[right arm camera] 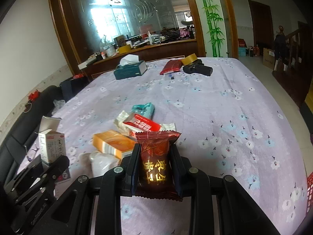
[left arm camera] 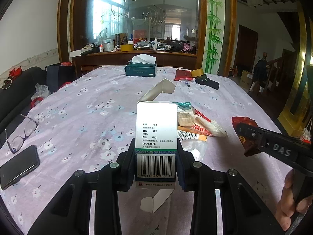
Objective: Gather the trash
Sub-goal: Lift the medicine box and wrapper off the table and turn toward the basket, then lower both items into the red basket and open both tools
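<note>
In the left wrist view my left gripper (left arm camera: 156, 145) is shut on a white medicine box (left arm camera: 156, 129) with a barcode; its end flaps hang open. My right gripper (right arm camera: 155, 146) is shut on a dark red snack packet (right arm camera: 155, 162) with gold lettering. Both are held above the floral tablecloth (right arm camera: 225, 107). Between them on the cloth lies a heap of trash: an orange box (right arm camera: 113, 143), a red and white wrapper (right arm camera: 140, 124), a teal wrapper (right arm camera: 143, 107) and crumpled clear plastic (right arm camera: 99, 162). The right gripper (left arm camera: 244, 137) appears at the left view's right edge, with a hand behind it.
Glasses (left arm camera: 21, 135) and a black phone (left arm camera: 18, 166) lie near the table's left edge. At the far end sit a tissue box (left arm camera: 140, 69), a red pouch (left arm camera: 182, 74), a tape roll (left arm camera: 196, 72) and a black object (left arm camera: 207, 82). A dark sofa (right arm camera: 29, 121) runs along the left.
</note>
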{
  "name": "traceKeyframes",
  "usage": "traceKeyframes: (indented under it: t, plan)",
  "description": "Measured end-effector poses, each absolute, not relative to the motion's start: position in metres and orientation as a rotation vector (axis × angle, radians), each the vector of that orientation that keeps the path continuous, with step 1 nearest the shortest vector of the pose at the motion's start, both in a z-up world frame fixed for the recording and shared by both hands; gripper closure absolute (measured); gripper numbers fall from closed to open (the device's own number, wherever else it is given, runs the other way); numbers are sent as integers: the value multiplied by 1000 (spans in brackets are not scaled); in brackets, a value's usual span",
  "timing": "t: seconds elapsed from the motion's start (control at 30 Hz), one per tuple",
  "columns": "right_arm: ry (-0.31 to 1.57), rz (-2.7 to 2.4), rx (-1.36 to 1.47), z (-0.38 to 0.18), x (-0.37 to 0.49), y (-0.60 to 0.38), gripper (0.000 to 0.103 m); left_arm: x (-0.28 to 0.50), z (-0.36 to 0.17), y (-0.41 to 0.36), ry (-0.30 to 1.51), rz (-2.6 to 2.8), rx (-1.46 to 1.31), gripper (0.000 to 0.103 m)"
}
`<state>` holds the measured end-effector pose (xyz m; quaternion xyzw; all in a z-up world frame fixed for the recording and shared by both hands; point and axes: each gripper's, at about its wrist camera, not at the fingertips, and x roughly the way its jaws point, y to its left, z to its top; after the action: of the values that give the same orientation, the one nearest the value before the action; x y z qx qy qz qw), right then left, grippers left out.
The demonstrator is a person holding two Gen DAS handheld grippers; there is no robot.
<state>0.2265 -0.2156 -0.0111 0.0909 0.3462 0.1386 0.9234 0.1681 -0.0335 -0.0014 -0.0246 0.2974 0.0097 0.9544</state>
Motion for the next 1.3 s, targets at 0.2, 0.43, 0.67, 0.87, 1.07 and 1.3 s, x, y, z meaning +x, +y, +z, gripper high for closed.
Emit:
traceKeyframes:
  t: [0.2, 0.43, 0.67, 0.87, 1.07, 1.3]
  plan:
    - [704, 308, 219, 1, 204, -224, 72, 160, 13, -39, 590, -20, -70, 70]
    - [680, 295, 266, 16, 172, -258, 72, 144, 25, -72, 602, -120, -52, 70]
    - [675, 215, 367, 20, 133, -333, 72, 132, 29, -134, 648, -289, -9, 70]
    - [640, 74, 464, 25, 93, -417, 72, 131, 26, -205, 733, -485, 3, 70]
    - [589, -76, 539, 29, 57, -493, 72, 130, 30, -285, 789, -654, 23, 70]
    - [580, -206, 633, 16, 40, -560, 71, 125, 28, -372, 830, -789, 64, 70]
